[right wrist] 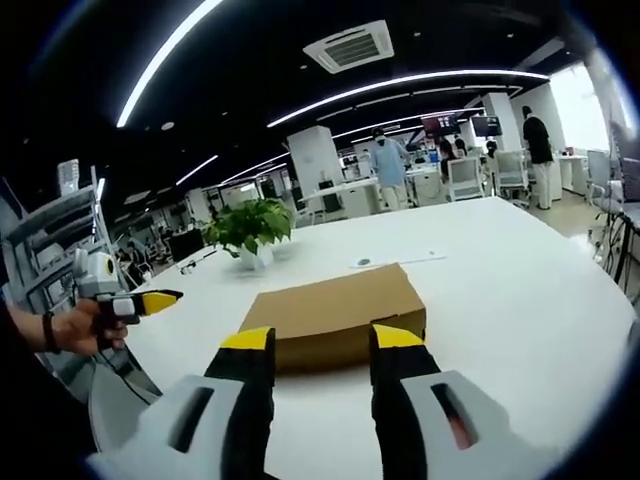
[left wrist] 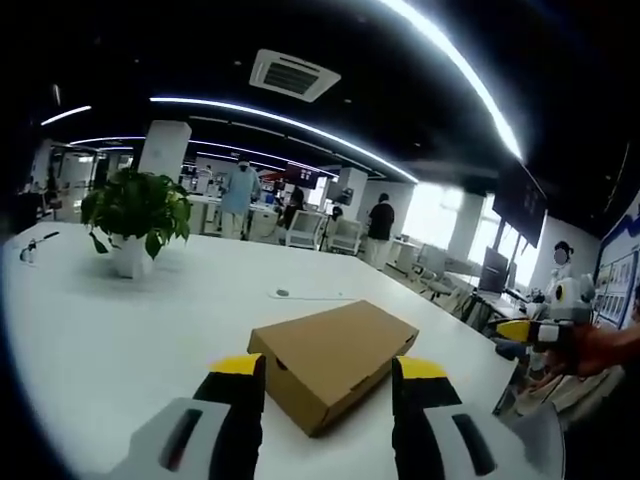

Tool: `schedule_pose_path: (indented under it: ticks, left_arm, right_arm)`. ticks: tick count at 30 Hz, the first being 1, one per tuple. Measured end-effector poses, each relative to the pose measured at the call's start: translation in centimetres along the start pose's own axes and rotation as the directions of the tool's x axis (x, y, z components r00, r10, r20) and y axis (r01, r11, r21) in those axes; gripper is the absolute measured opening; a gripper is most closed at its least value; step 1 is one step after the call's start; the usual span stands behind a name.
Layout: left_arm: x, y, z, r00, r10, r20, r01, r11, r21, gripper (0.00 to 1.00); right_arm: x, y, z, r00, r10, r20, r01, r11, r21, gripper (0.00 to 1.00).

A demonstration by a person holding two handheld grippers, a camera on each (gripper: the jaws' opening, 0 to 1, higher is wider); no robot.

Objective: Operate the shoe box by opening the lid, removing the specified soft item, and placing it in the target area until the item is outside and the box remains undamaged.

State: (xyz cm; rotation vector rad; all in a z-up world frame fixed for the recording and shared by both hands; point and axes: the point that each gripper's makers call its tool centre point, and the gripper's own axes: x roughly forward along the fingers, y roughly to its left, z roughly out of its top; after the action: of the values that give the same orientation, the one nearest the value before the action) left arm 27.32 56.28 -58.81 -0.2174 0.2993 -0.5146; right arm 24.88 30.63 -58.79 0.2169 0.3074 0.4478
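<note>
A flat brown cardboard shoe box (left wrist: 335, 355) lies on the white table (left wrist: 120, 330) with its lid down; nothing of its contents shows. In the left gripper view my left gripper (left wrist: 328, 372) is open, its yellow-tipped jaws standing either side of the box's near corner, a little short of it. In the right gripper view the box (right wrist: 335, 305) shows its long side, and my right gripper (right wrist: 322, 342) is open just in front of that side. Each gripper also appears in the other's view, held by a hand: the right gripper (left wrist: 530, 330) and the left gripper (right wrist: 135, 303).
A potted green plant (left wrist: 135, 215) (right wrist: 250, 228) stands on the table beyond the box. A small flat object with a thin cable (left wrist: 283, 294) (right wrist: 363, 262) lies behind the box. Glasses (left wrist: 30, 248) lie near the far left edge. People and chairs are in the background.
</note>
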Motion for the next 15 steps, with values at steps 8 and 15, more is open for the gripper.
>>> schedule_pose_path:
  ticks: [8,15]
  left_arm:
    - [-0.03,0.09,-0.2,1.0,0.001,-0.01,-0.001,1.0,0.012,0.5]
    - [-0.02,-0.12,-0.57,1.0,-0.005,-0.028,0.006,1.0,0.023,0.46]
  right_arm:
    - [0.08,0.21,-0.15,1.0,0.002,-0.004,-0.002,0.999,-0.035,0.34]
    - [0.03,-0.06,-0.09,1.0,-0.01,-0.003,0.009,0.999,-0.042,0.34]
